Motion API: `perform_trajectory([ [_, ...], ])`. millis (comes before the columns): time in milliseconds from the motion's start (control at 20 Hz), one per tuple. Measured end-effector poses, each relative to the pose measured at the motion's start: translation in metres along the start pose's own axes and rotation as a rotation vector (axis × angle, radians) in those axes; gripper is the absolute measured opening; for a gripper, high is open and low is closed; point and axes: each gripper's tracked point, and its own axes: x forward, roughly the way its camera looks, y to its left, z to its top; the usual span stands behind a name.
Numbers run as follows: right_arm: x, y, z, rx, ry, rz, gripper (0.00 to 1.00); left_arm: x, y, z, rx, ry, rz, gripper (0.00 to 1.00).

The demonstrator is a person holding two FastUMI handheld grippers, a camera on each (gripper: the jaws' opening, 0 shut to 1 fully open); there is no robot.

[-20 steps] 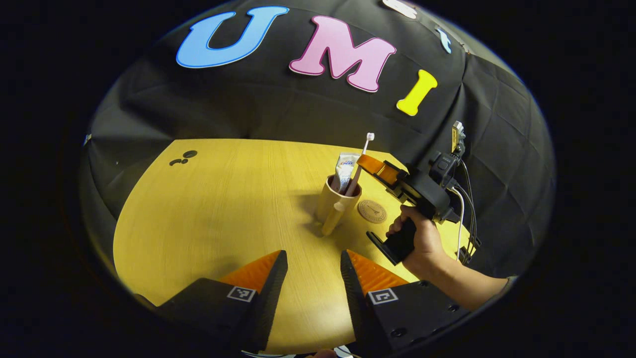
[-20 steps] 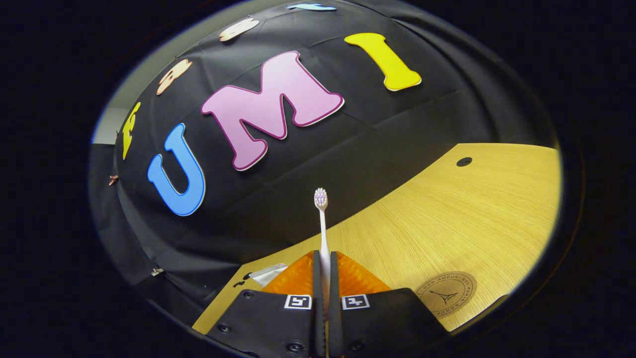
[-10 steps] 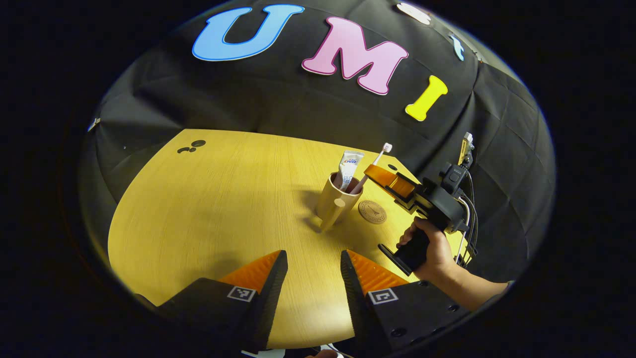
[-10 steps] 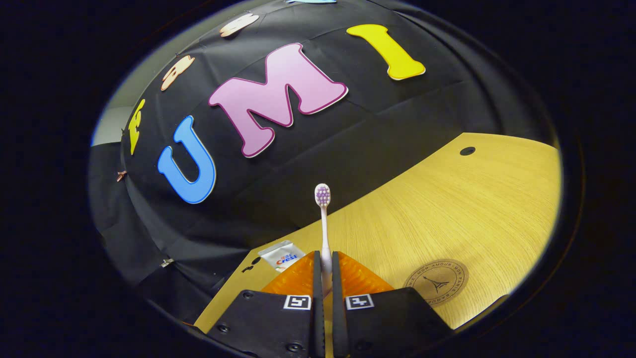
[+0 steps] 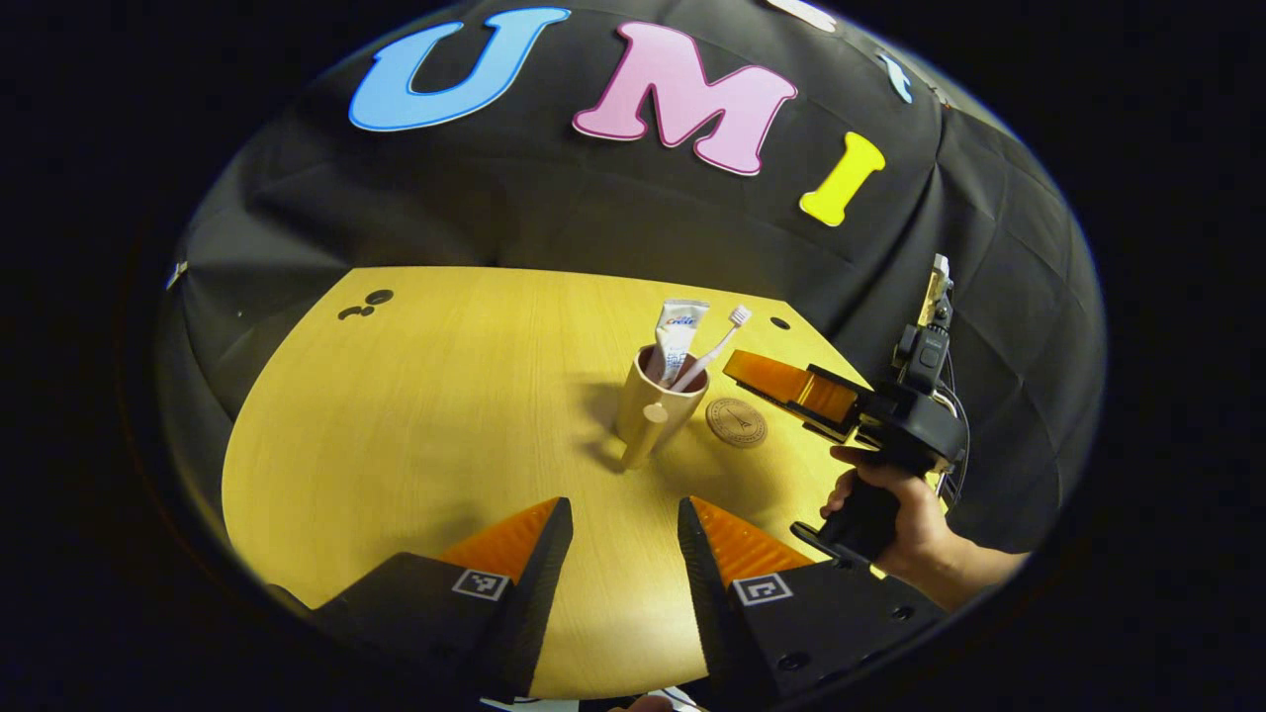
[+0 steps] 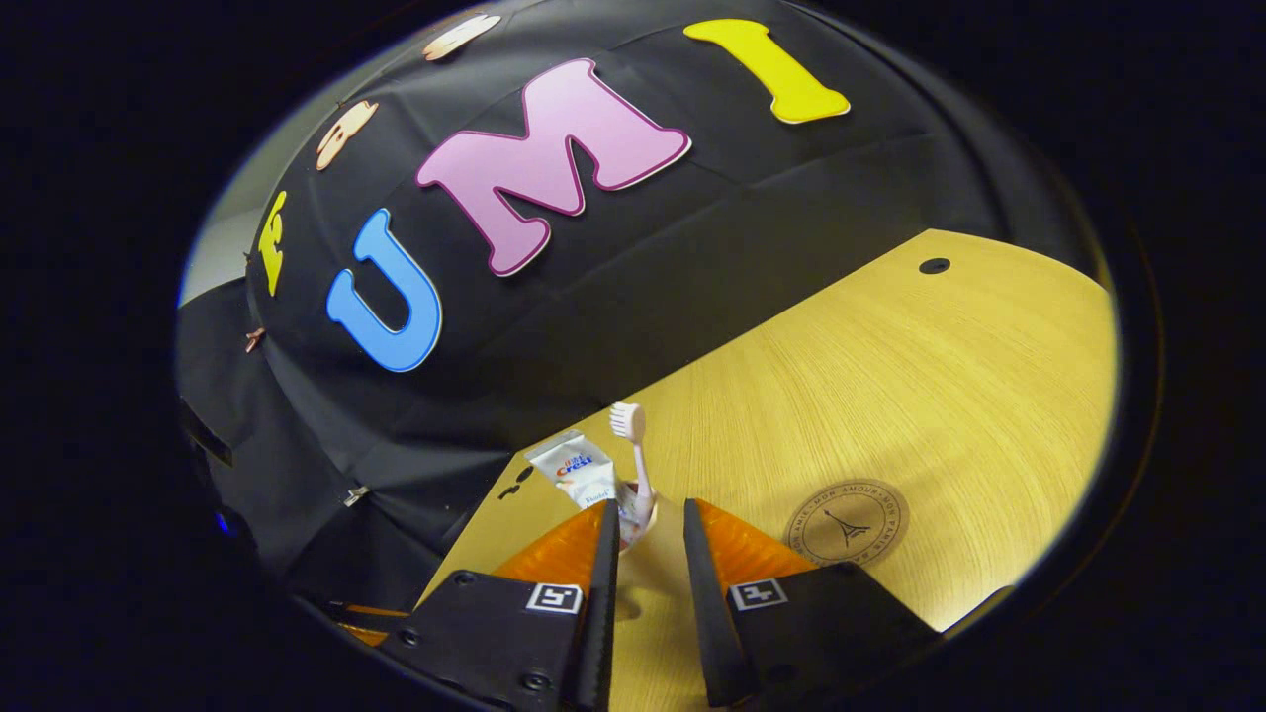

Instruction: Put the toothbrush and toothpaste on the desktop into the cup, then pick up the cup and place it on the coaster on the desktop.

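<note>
Now, with the toothbrush [image 5: 714, 341] and toothpaste tube [image 5: 678, 336] standing in the cup [image 5: 653, 405] left of the coaster [image 5: 736, 422], the released right tool [image 6: 643, 539] should grip the cup's handle squarely.

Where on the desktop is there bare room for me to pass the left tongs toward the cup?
The wide bare stretch of yellow wooden desktop between the left tongs and the beige handled cup is free. It is crowded beside the cup, where the round brown coaster lies and the right tongs, open, hover above it.
</note>
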Motion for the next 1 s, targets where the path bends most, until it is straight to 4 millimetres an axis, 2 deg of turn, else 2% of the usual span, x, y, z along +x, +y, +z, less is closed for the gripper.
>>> perform_trajectory([
  [50,-0.005,-0.003,-0.003,-0.008,0.022,0.002,0.41,0.004,-0.005,0.001,0.009,0.014,-0.009,0.67],
  [100,-0.01,-0.006,-0.005,-0.017,0.044,0.006,0.47,0.011,-0.011,0.001,0.018,0.031,-0.02,0.67],
  [150,-0.015,-0.012,-0.006,-0.026,0.067,0.005,0.31,0.017,-0.018,0.0,0.022,0.056,-0.044,0.67],
  [200,-0.021,-0.019,-0.008,-0.028,0.097,-0.003,0.51,0.024,-0.025,-0.003,0.029,0.089,-0.064,0.68],
  [250,-0.028,-0.025,-0.011,-0.024,0.126,-0.011,0.54,0.028,-0.026,-0.005,0.039,0.115,-0.064,0.67],
  [350,-0.042,-0.035,-0.013,-0.02,0.164,-0.024,0.56,0.04,-0.026,-0.007,0.061,0.165,-0.062,0.67],
  [400,-0.05,-0.041,-0.014,-0.023,0.184,-0.034,0.42,0.047,-0.025,-0.008,0.073,0.189,-0.06,0.67],
  [450,-0.058,-0.045,-0.015,-0.019,0.2,-0.036,0.59,0.053,-0.023,-0.007,0.091,0.209,-0.054,0.67],
  [650,-0.086,-0.067,-0.018,-0.029,0.261,-0.071,0.61,0.08,-0.017,-0.005,0.155,0.274,-0.039,0.68],
  [700,-0.094,-0.073,-0.021,-0.026,0.281,-0.074,0.46,0.087,-0.015,-0.006,0.18,0.296,-0.034,0.68],
  [750,-0.102,-0.078,-0.022,-0.028,0.288,-0.083,0.46,0.093,-0.011,-0.006,0.205,0.322,-0.022,0.68],
  [800,-0.108,-0.087,-0.021,-0.04,0.28,-0.096,0.64,0.098,-0.008,-0.008,0.225,0.347,-0.01,0.68],
  [1000,-0.134,-0.12,-0.03,-0.023,0.325,-0.135,0.63,0.122,-0.001,-0.003,0.279,0.4,0.032,0.67],
])
